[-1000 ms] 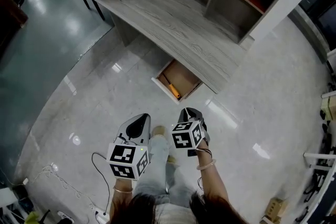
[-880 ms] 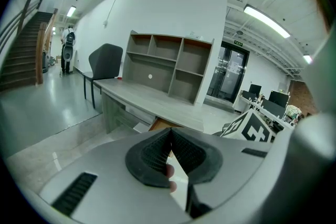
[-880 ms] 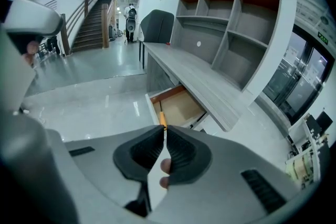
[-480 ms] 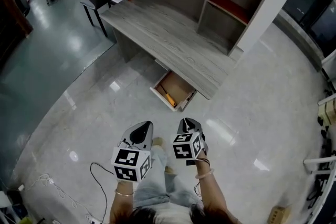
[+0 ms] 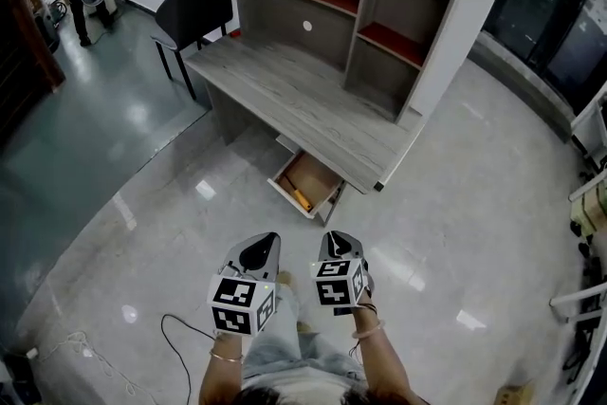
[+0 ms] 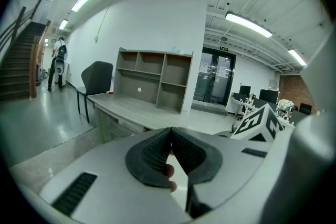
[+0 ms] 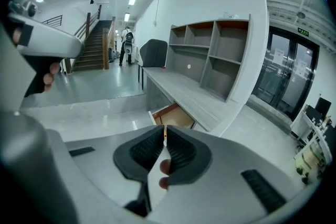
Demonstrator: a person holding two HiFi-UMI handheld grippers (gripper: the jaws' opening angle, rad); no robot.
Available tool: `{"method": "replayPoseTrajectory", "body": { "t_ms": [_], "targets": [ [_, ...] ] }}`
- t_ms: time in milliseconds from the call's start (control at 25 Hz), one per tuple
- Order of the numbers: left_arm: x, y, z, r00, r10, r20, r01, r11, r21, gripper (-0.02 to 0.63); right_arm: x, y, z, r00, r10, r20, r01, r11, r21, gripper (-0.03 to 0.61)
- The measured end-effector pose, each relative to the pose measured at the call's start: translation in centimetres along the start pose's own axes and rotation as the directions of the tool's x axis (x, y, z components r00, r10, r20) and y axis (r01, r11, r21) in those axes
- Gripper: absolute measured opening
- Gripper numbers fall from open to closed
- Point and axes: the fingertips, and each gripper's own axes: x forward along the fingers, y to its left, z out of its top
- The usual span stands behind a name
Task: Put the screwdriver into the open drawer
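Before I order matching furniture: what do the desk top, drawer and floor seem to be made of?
The desk top looks like grey wood-grain laminate or veneer, matte; streaked grain lines run along it. The drawer shows brown board inside, probably plywood or fibreboard. The floor looks like polished stone or tile, glossy; it mirrors the lights.

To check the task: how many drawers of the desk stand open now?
1. The open drawer sticks out under the desk at its front edge, the orange screwdriver lying inside. Other drawers may be hidden.
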Motion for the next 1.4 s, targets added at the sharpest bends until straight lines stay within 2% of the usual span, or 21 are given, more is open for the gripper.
{"method": "replayPoseTrajectory", "body": {
  "t_ms": [200, 520, 800, 1200, 1400],
  "targets": [
    [-1.3, -1.3, 0.7, 1.000, -0.006, 0.024, 0.006, 1.000, 0.015, 0.017, -2.6, 0.0, 0.4, 0.999, 0.007, 0.050, -0.007, 1.000, 0.014, 0.037],
    [-3.1, -3.5, 0.9, 0.999, -0.020, 0.043, 0.019, 0.999, 0.041, 0.017, -6.9, -0.3, 1.1, 0.985, 0.046, 0.164, -0.062, 0.994, 0.092, 0.034],
    [-4.2, -5.6, 1.4, 0.998, -0.040, 0.052, 0.036, 0.997, 0.074, 0.017, -10.2, -1.0, 2.3, 0.967, 0.026, 0.253, -0.053, 0.993, 0.102, 0.029],
    [-5.9, -7.6, 2.7, 0.995, -0.052, 0.084, 0.042, 0.992, 0.116, 0.017, -15.0, -1.6, 4.8, 0.918, -0.003, 0.397, -0.036, 0.995, 0.090, 0.028],
    [-6.4, -8.4, 3.2, 0.994, -0.064, 0.093, 0.052, 0.990, 0.127, 0.017, -17.7, -1.6, 6.2, 0.876, 0.003, 0.483, -0.049, 0.995, 0.081, 0.028]
  ]
}}
